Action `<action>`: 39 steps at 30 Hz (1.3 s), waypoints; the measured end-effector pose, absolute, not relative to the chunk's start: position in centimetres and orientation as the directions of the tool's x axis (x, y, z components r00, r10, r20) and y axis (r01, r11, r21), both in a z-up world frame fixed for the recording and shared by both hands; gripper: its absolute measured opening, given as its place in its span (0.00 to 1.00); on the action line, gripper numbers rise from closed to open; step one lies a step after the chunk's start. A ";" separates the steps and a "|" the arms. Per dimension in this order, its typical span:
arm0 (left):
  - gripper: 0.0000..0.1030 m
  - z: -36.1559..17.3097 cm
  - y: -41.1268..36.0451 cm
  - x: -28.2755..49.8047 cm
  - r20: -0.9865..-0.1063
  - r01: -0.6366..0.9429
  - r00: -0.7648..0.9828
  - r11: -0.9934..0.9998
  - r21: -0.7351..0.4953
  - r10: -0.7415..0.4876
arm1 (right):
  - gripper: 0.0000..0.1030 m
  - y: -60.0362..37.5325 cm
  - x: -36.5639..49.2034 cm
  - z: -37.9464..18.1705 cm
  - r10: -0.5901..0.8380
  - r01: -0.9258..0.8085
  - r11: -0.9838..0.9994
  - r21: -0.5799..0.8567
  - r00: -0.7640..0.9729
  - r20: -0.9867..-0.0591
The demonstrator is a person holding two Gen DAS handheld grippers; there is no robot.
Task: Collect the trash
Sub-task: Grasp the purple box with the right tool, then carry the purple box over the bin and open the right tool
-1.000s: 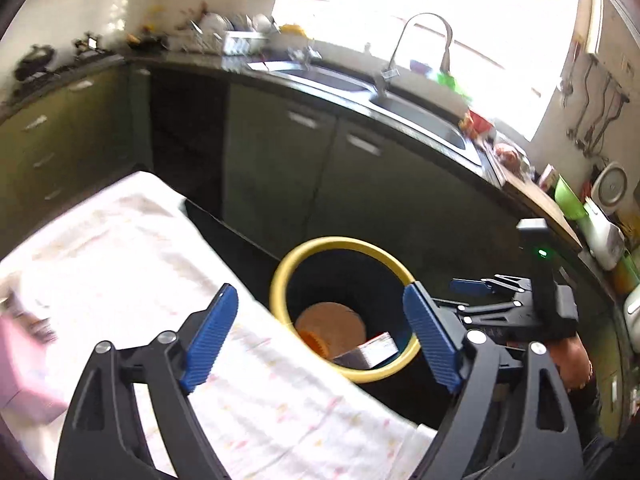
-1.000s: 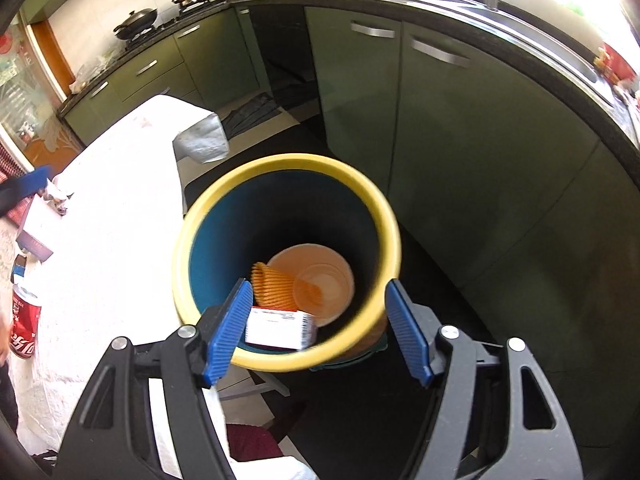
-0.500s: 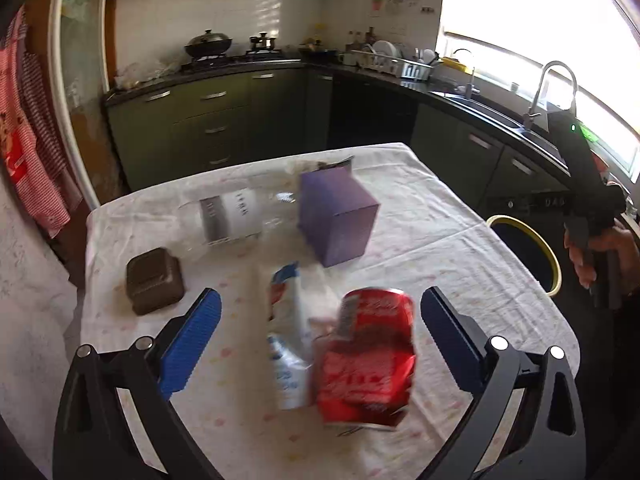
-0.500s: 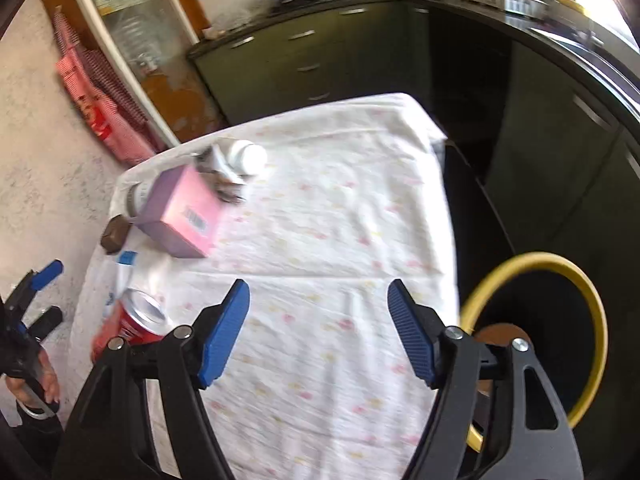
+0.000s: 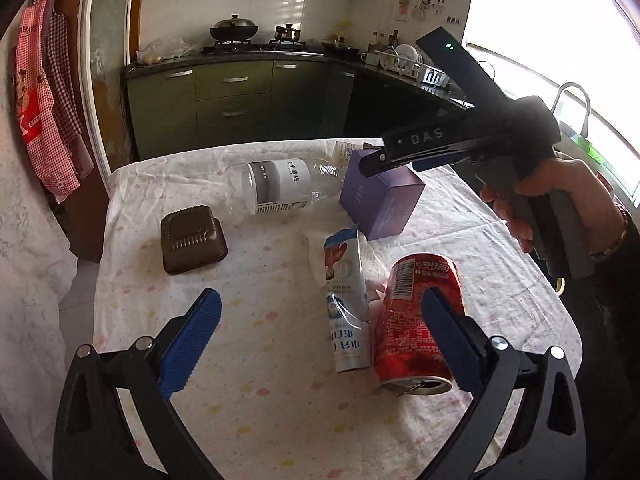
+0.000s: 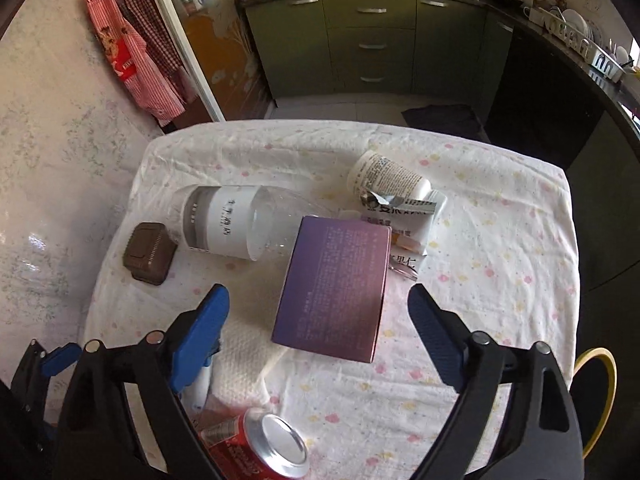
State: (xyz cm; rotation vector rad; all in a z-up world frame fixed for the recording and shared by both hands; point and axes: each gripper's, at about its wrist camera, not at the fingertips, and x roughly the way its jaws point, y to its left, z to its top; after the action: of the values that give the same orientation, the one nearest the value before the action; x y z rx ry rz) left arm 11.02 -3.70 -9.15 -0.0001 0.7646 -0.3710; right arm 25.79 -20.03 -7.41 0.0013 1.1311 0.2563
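Right wrist: purple box (image 6: 336,288) beside bottle (image 6: 236,220)

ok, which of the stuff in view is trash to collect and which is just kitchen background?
Job:
red can
purple box
clear bottle
brown tray
flattened pouch
paper cup
wrappers
yellow-rimmed bin

Background:
wok
dish rack
checked aprons
tablecloth
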 end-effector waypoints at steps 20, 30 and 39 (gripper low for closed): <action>0.96 -8.8 -3.9 10.6 -0.670 0.358 0.650 0.922 -0.146 -0.358 | 0.50 -26.5 20.2 -4.2 0.263 -0.160 0.964 0.214 0.423 -0.867; 0.96 -8.5 -7.4 10.5 -0.685 0.450 0.608 0.885 -0.118 -0.400 | 0.50 -47.0 14.0 -6.6 -0.016 0.260 0.959 0.116 0.455 -0.890; 0.96 -9.1 -10.5 10.8 -0.717 0.507 0.540 0.850 -0.139 -0.440 | 0.61 -55.9 13.0 -13.4 -0.131 0.451 0.891 0.047 0.356 -0.925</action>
State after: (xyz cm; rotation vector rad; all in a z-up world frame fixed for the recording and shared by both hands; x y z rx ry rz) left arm 10.79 -10.54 -9.13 0.0889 0.8266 -0.5639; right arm 12.96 -55.85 -13.37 0.3178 1.1506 -0.3843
